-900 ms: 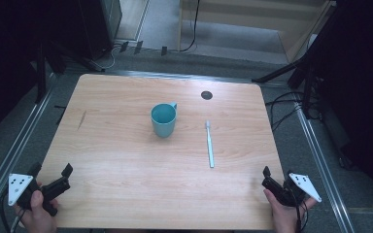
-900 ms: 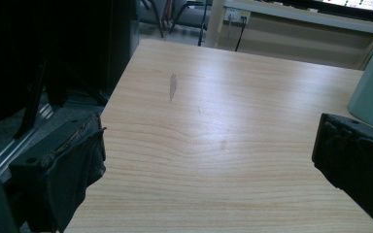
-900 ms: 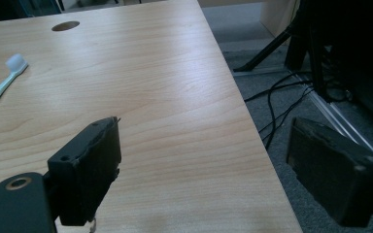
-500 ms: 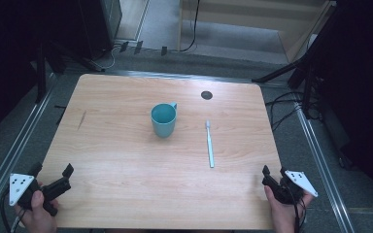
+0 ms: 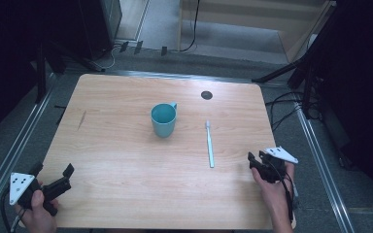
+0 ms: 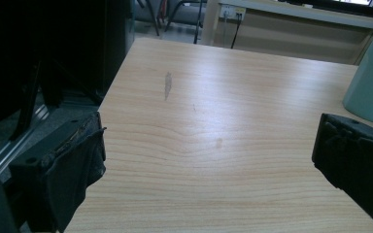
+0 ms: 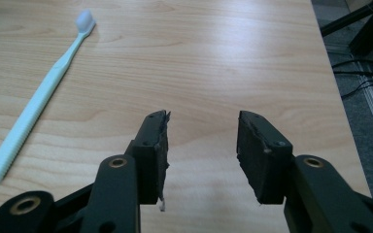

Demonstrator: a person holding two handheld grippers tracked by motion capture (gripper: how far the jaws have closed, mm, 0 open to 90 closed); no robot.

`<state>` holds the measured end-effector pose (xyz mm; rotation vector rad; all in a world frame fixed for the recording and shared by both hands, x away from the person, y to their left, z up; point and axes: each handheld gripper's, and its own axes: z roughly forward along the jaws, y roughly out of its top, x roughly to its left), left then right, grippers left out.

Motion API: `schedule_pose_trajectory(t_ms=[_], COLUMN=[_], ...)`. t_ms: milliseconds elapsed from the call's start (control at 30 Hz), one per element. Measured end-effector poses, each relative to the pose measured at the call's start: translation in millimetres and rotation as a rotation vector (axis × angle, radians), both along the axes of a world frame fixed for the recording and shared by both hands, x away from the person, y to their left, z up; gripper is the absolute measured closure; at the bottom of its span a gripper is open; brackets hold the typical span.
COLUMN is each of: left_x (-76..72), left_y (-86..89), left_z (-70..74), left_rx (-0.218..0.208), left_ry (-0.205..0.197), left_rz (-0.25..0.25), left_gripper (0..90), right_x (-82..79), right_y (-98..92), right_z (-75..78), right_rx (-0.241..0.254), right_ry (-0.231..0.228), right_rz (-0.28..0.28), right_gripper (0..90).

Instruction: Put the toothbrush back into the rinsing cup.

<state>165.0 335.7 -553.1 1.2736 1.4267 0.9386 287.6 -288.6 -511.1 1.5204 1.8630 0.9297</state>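
The left gripper rests at the table's near left corner, jaws spread wide and empty. The toothbrush lies right of the teal mug, long axis running near-to-far, bristles away. The right gripper sits just beside its handle end, jaws partly parted, empty, clearly the nearer one.

No readable text, label, brand or number can be made out on anything in these views. The grey plate on the left-hand gripper bears a few small dark dots, possibly markers, but too small to be read as signs.
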Motion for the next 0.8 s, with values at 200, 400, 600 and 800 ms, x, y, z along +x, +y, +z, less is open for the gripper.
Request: schedule_pose_trajectory(t_ms=[200, 400, 600, 800], left_x=[1.3, 1.6, 1.3, 1.7], left_y=[0.9, 2.1, 2.7, 3.5], left_z=[0.4, 0.6, 0.8, 1.0], left_rx=[-0.007, -0.019, -0.023, -0.031], left_ry=[0.006, 0.006, 0.001, 0.000], left_rz=[-0.006, -0.009, -0.012, -0.009], left_gripper=[0.0, 0.0, 0.0, 0.0], right_x=[34.0, 57.0, 69.4, 82.4], right_y=[25.1, 43.0, 63.2, 88.2], right_z=[19.7, 24.7, 27.8, 34.3], right_rx=[-0.068, -0.083, -0.095, -0.130], right_ry=[0.117, 0.245, 0.322, 0.414], right_rz=[0.048, 0.052, 0.064, 0.059], right_gripper=[55.2, 57.8, 60.4, 61.7])
